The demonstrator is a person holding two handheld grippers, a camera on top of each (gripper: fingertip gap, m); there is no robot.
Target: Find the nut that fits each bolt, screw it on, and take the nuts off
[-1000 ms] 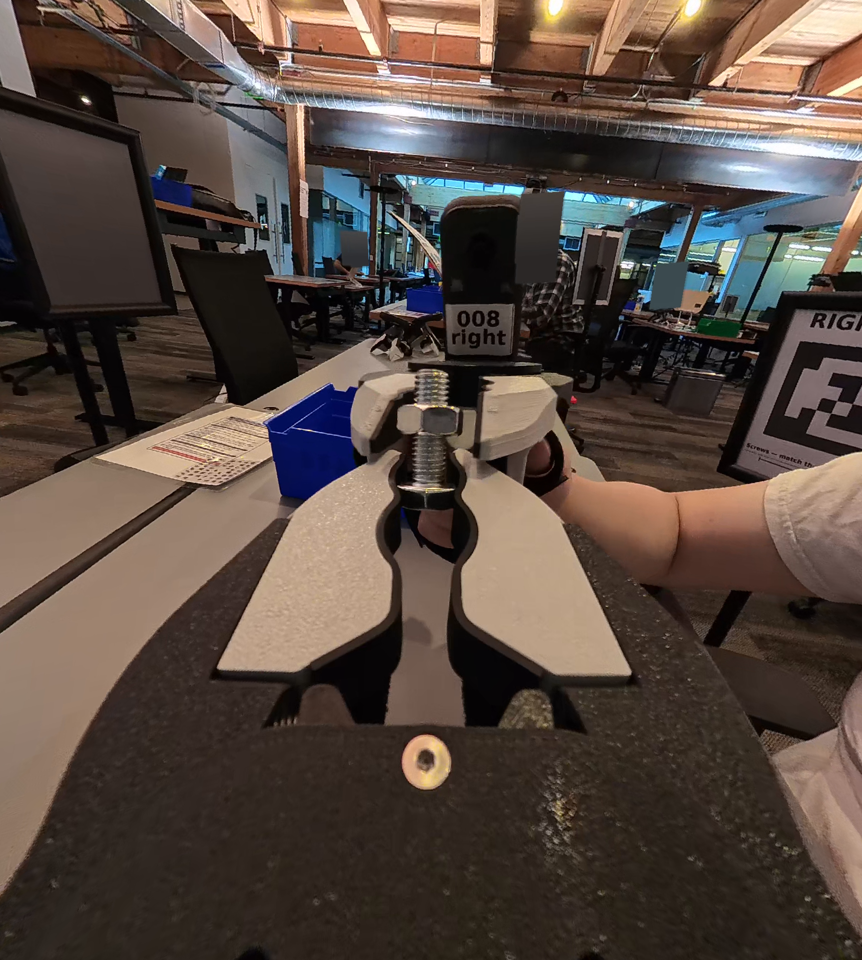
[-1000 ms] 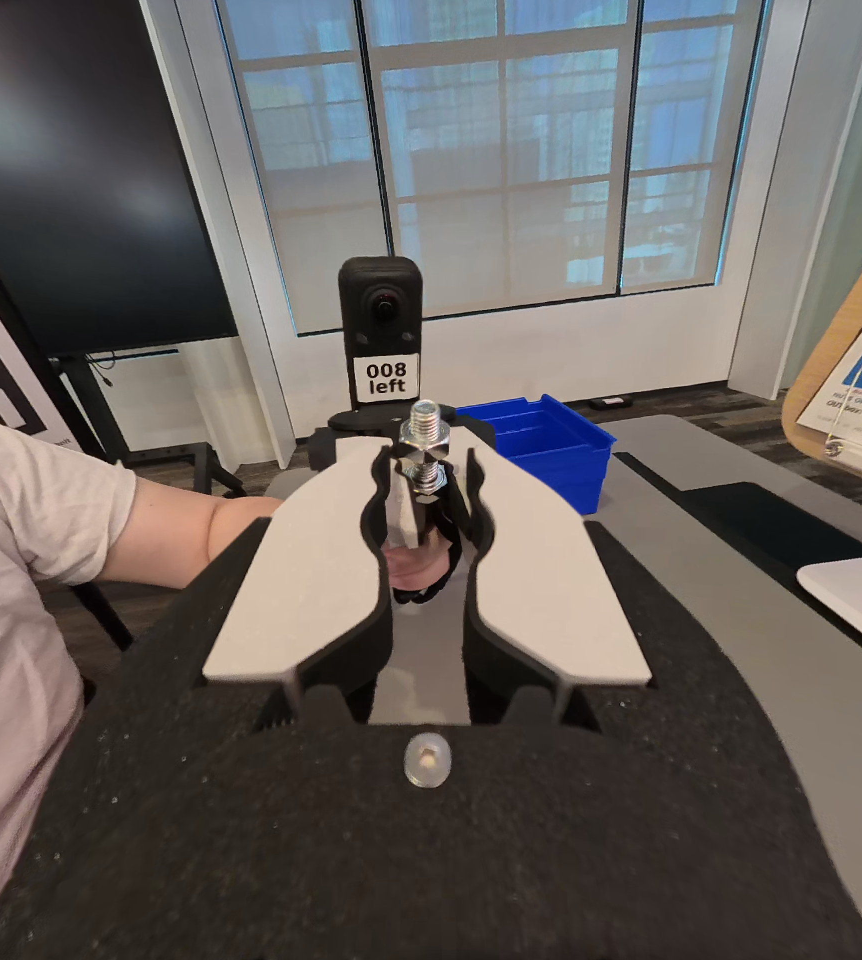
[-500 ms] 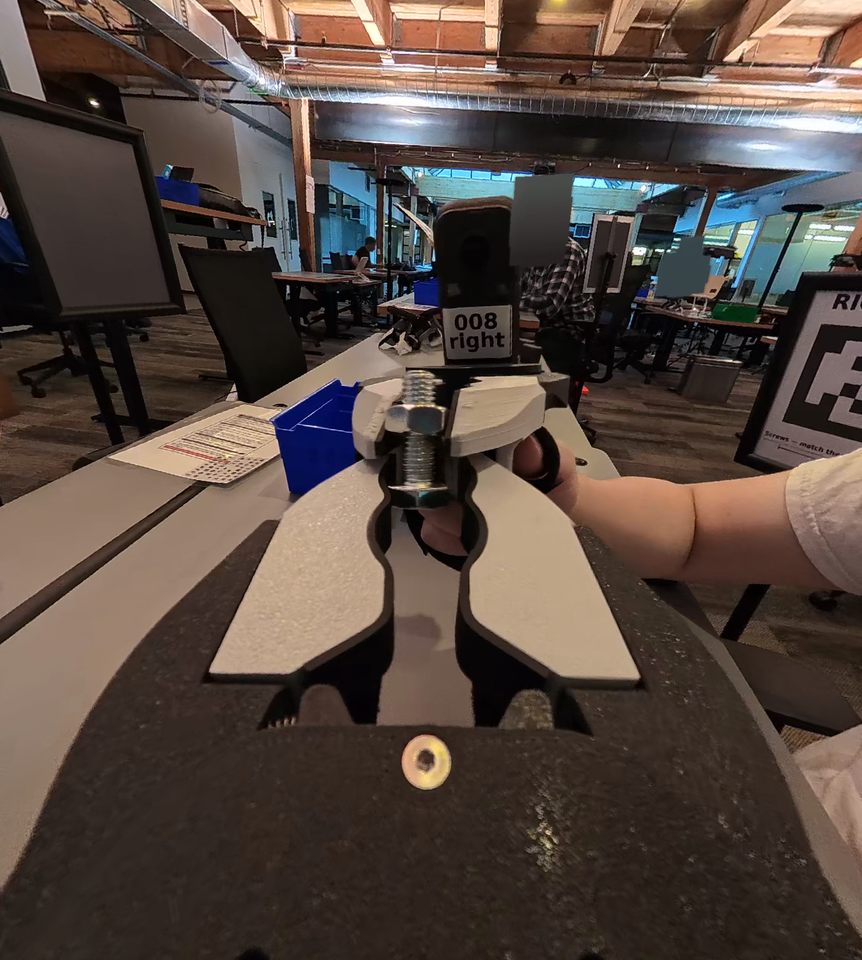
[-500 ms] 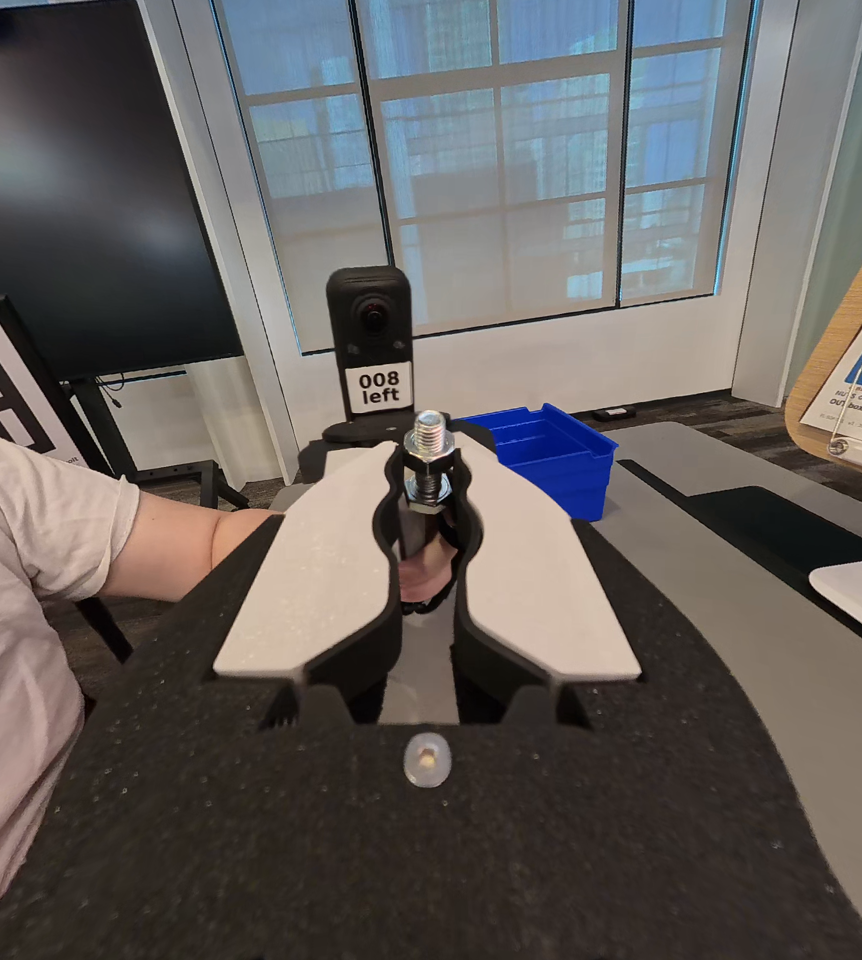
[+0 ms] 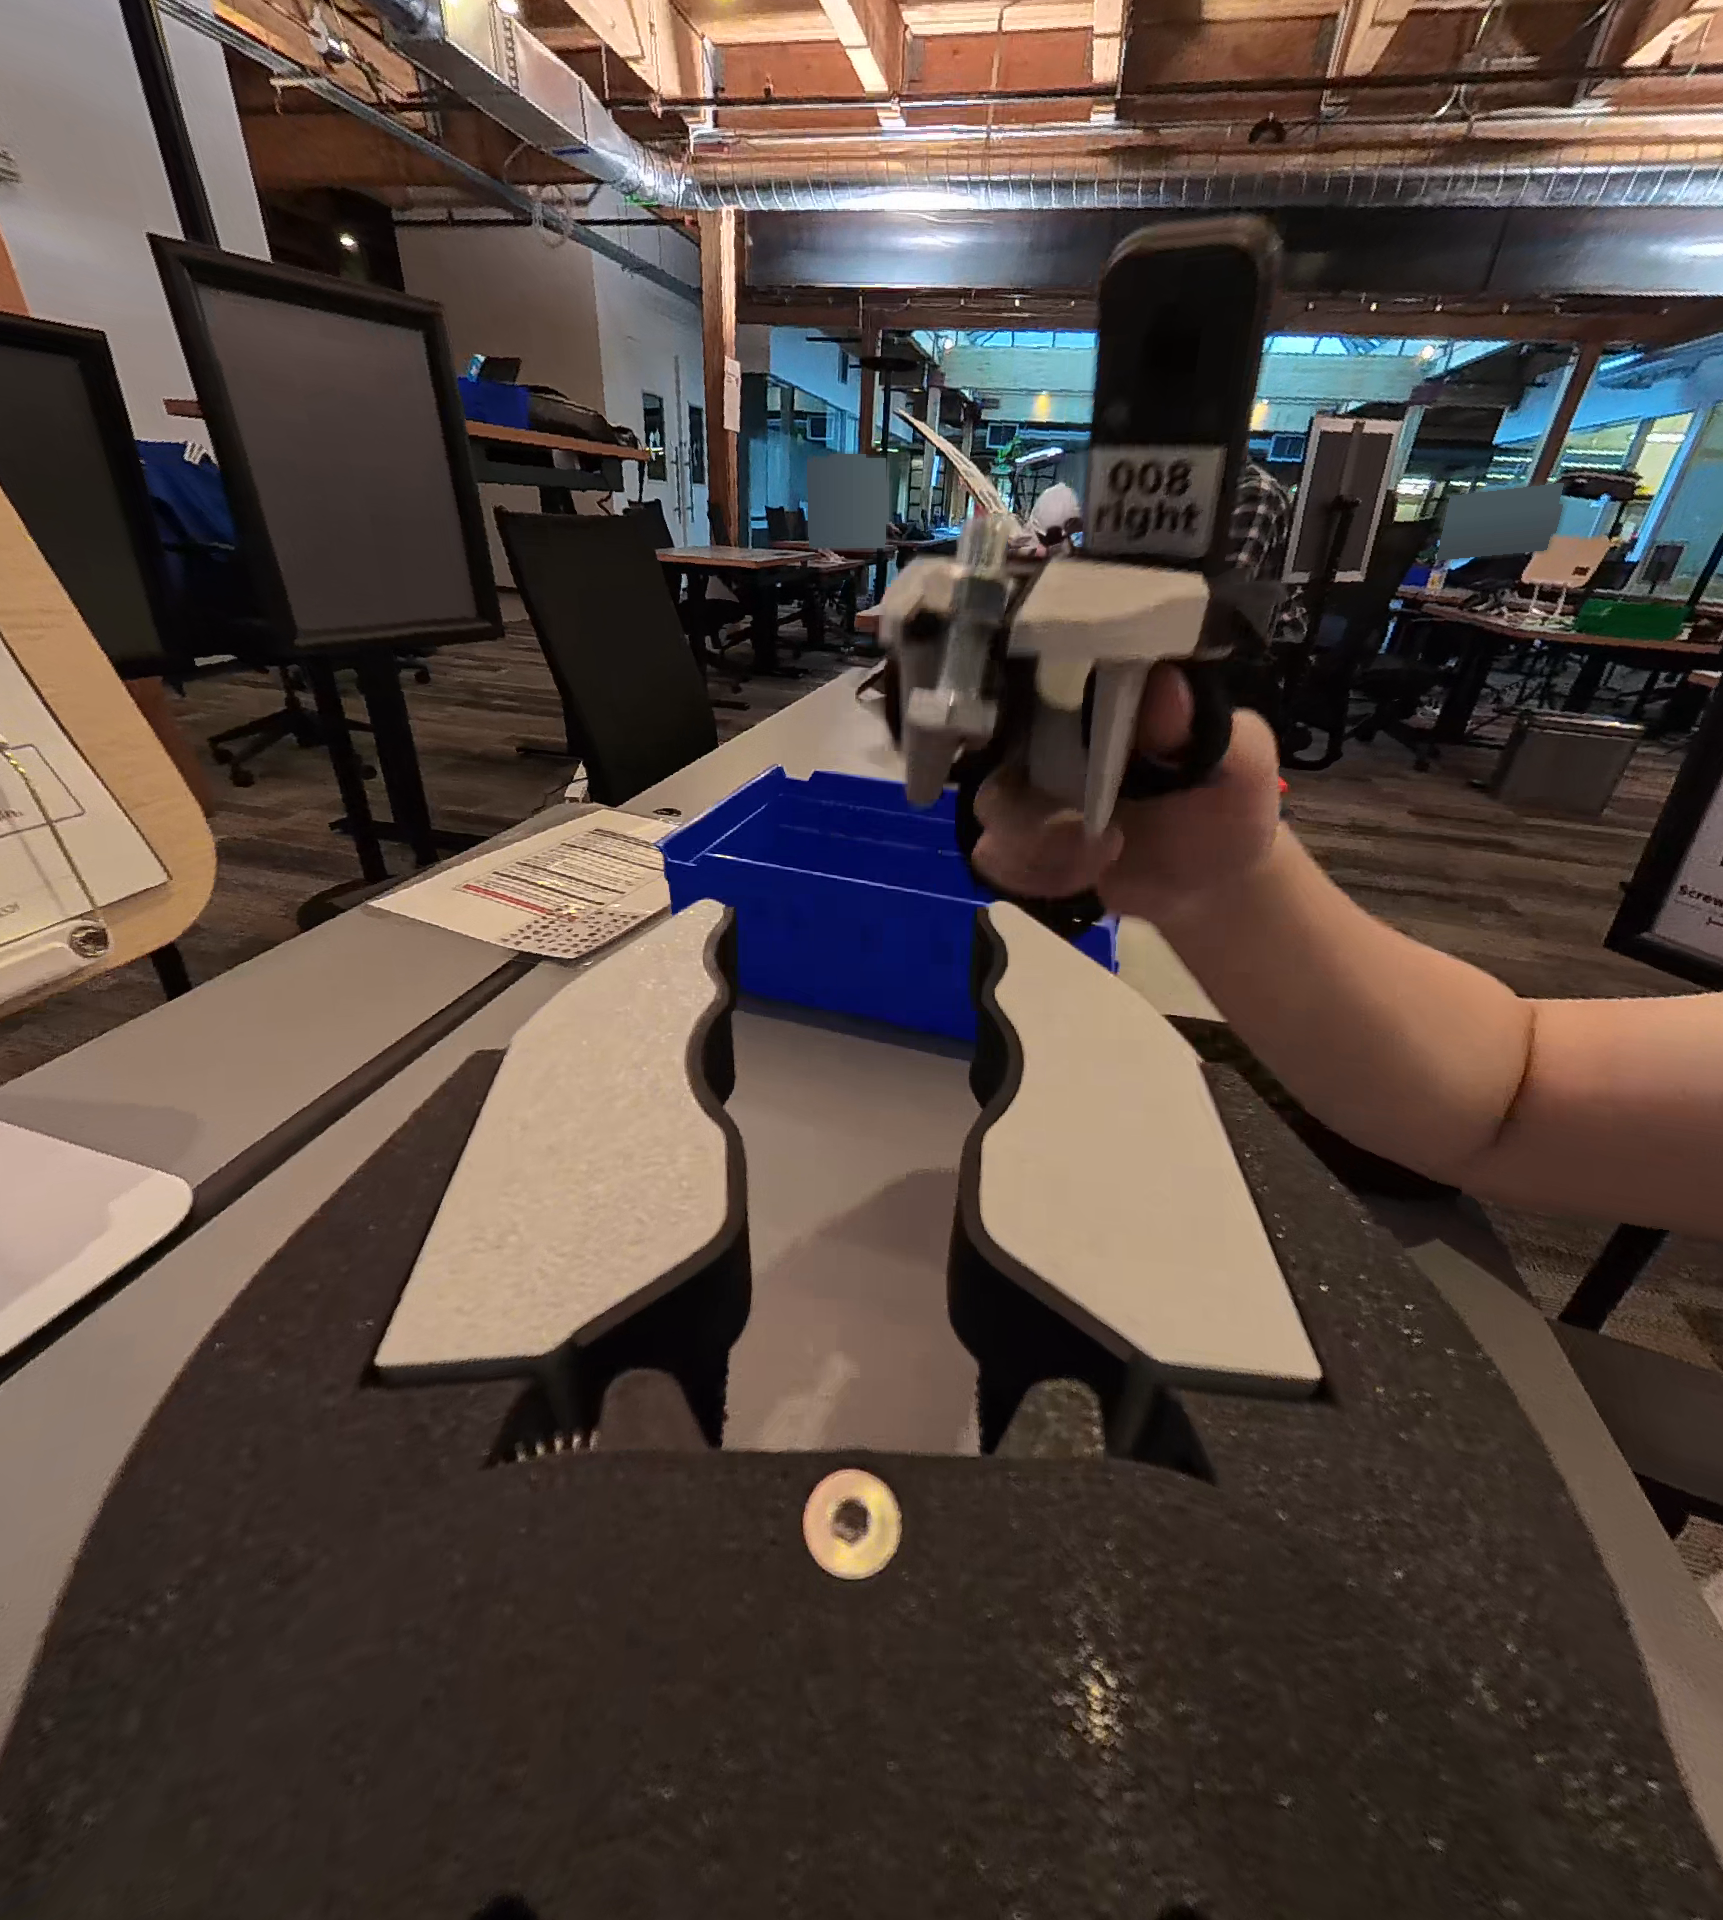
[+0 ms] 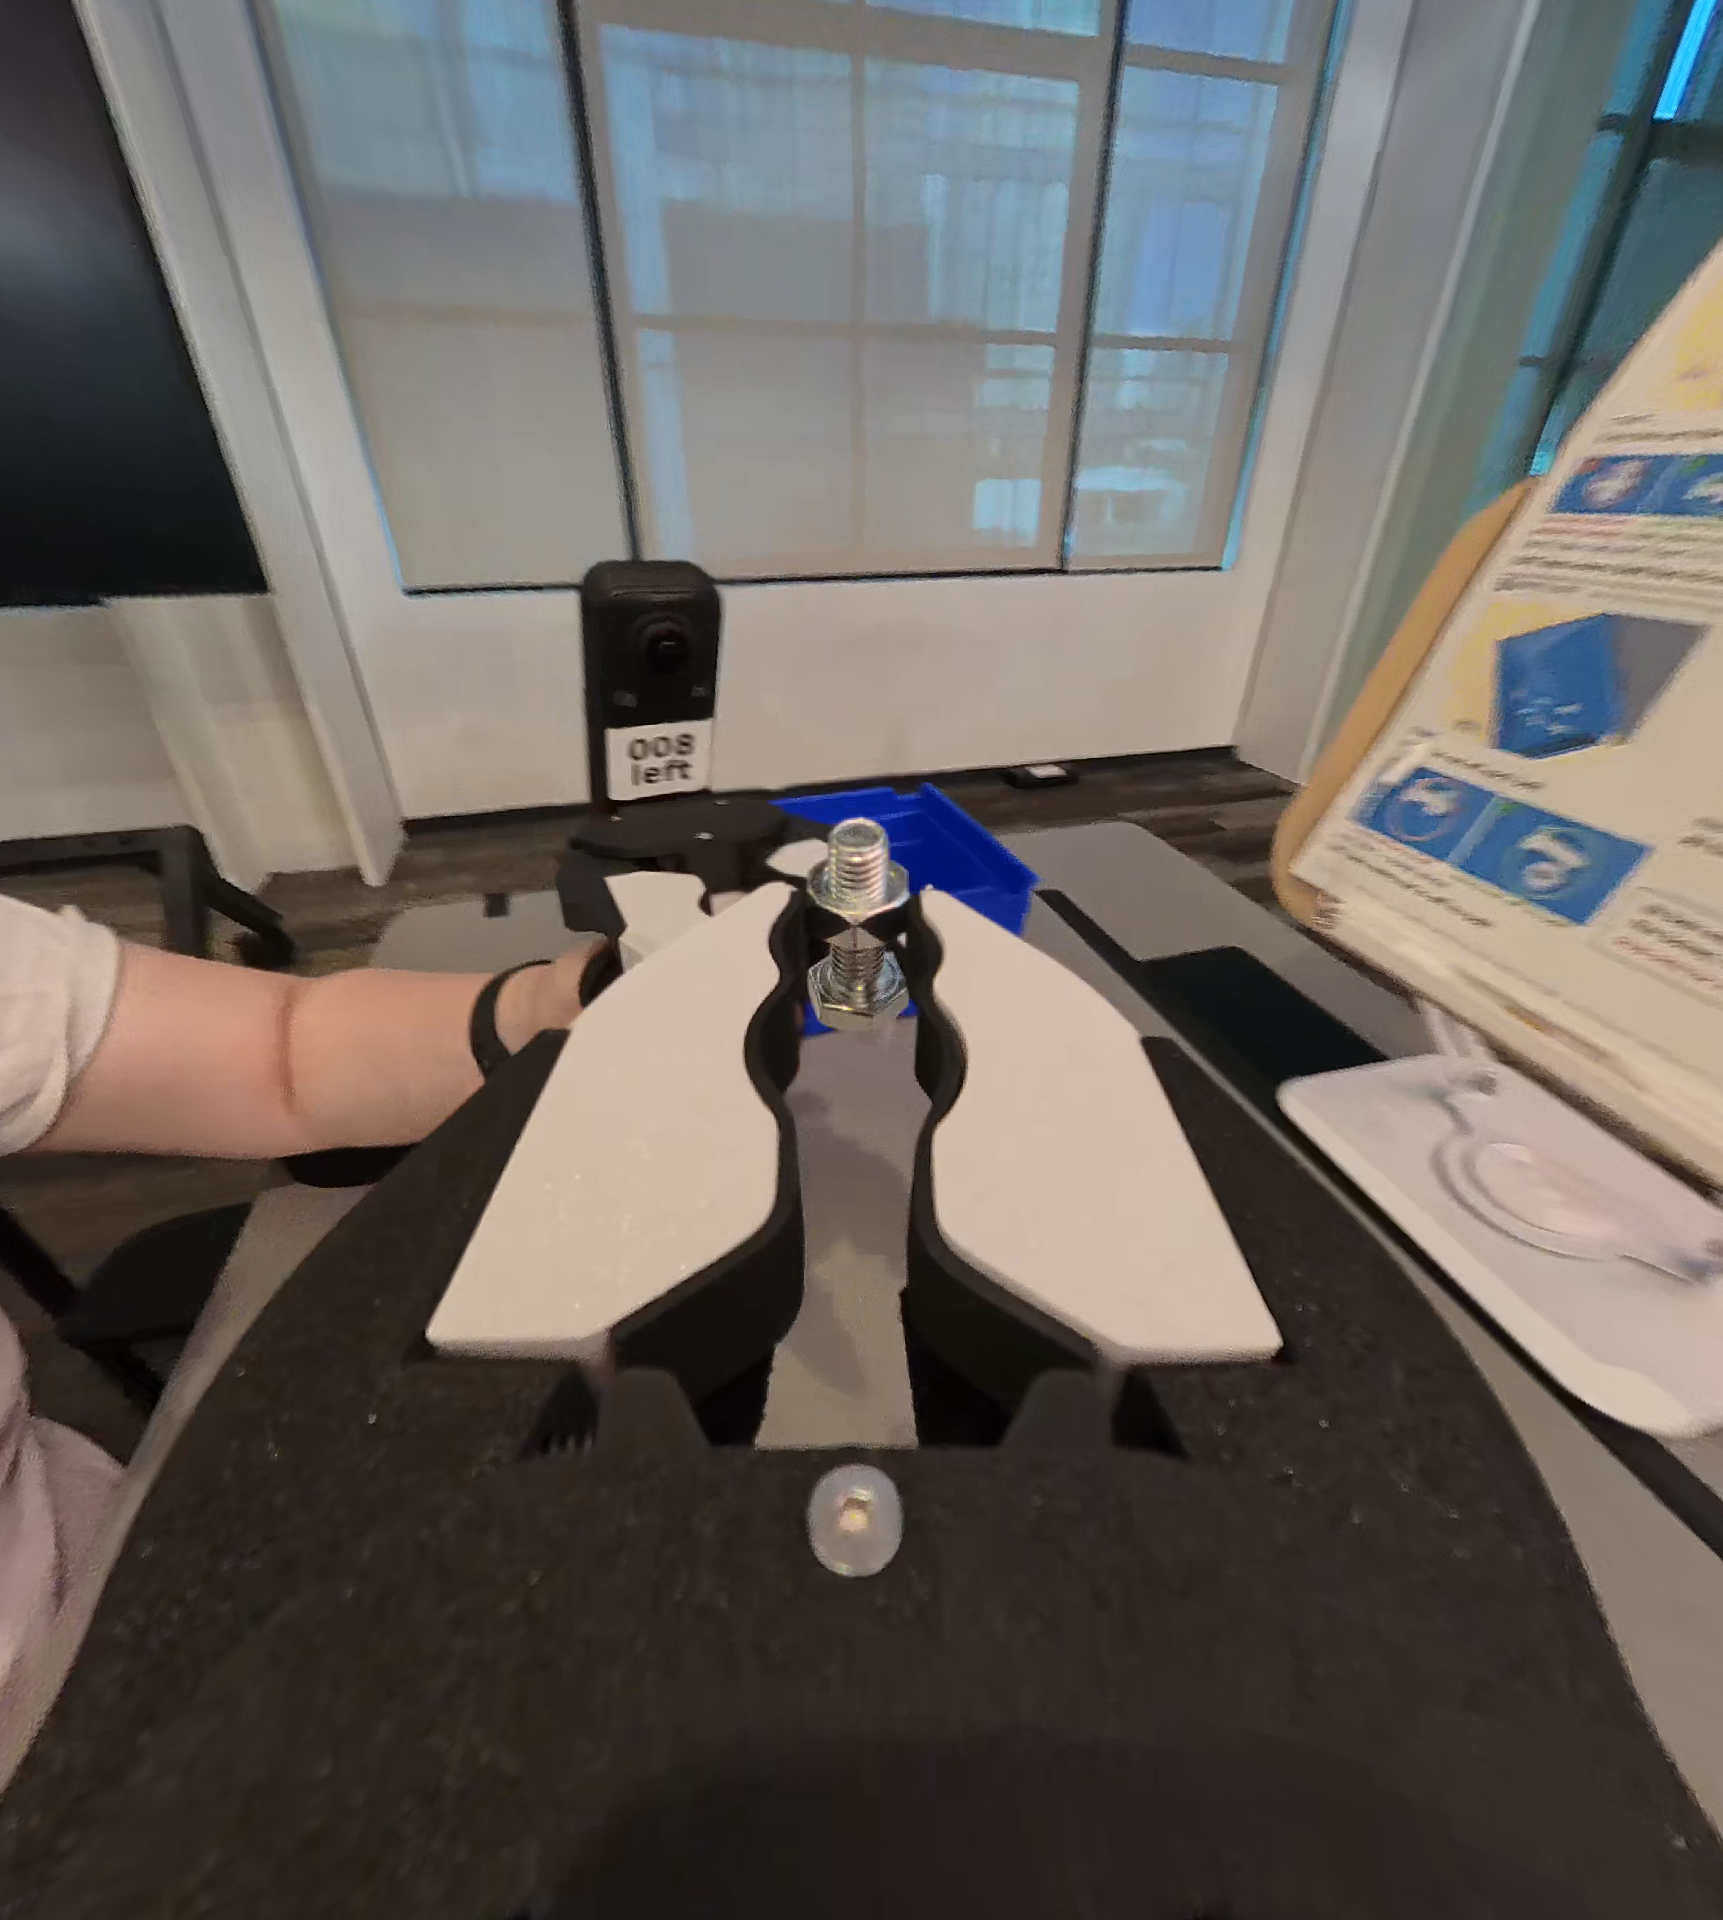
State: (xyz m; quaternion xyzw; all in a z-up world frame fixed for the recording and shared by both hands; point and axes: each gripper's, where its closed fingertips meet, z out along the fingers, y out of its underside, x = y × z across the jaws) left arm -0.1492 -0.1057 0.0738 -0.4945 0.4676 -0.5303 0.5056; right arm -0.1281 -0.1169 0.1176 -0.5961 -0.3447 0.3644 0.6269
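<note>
Right gripper is pinching the hex nut threaded on a zinc hex bolt; the bolt is standing upright between the fingertips, threaded end up, hex head hanging below the nut with bare thread between them. In the right wrist view the bolt is sitting in front of the blue bin, over the grey table.

Left gripper is empty, jaws spread wide apart, hovering over the table just short of the blue bin. In the left wrist view the right gripper is showing above the bin, motion-blurred, gripped by a hand, with the bolt blurred between its fingers.

Left of the bin in that view, a printed sheet is lying flat on the table. Further left of the bin, an instruction board on a white stand is leaning back. In the right wrist view the same board is standing right of the bin.
</note>
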